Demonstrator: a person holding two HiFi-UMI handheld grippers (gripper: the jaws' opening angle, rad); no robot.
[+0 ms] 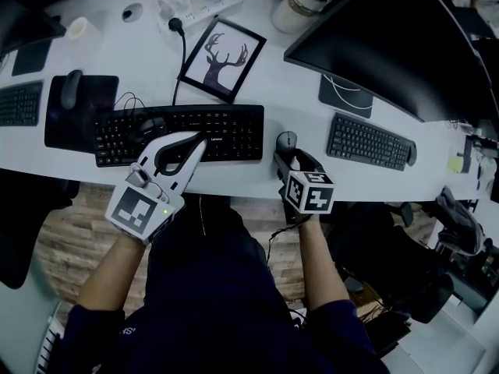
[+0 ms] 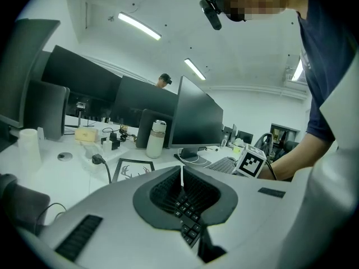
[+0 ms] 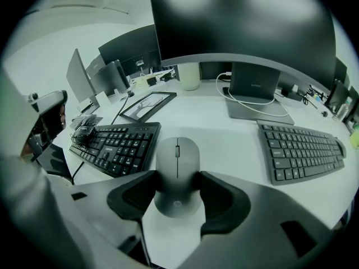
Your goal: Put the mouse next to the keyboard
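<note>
A grey mouse (image 1: 287, 140) (image 3: 177, 167) lies on the white desk (image 1: 296, 76), just right of the black keyboard (image 1: 226, 131) (image 3: 118, 144). My right gripper (image 1: 287, 156) (image 3: 176, 179) reaches in from the desk's near edge. Its dark pads (image 3: 137, 192) touch the mouse on both sides, and the mouse's underside rests on the desk. My left gripper (image 1: 199, 142) (image 2: 181, 170) hovers over the keyboard's middle with its fingers pressed together and nothing between them.
A second keyboard (image 1: 368, 141) (image 3: 303, 150) lies right of the mouse, under a large monitor (image 1: 390, 37). A framed deer picture (image 1: 222, 59) sits behind the black keyboard, a bottle (image 1: 302, 5) farther back. Another mouse (image 1: 72, 88) rests on a black pad at left. Cables (image 1: 148, 123) lie on the keyboard's left part.
</note>
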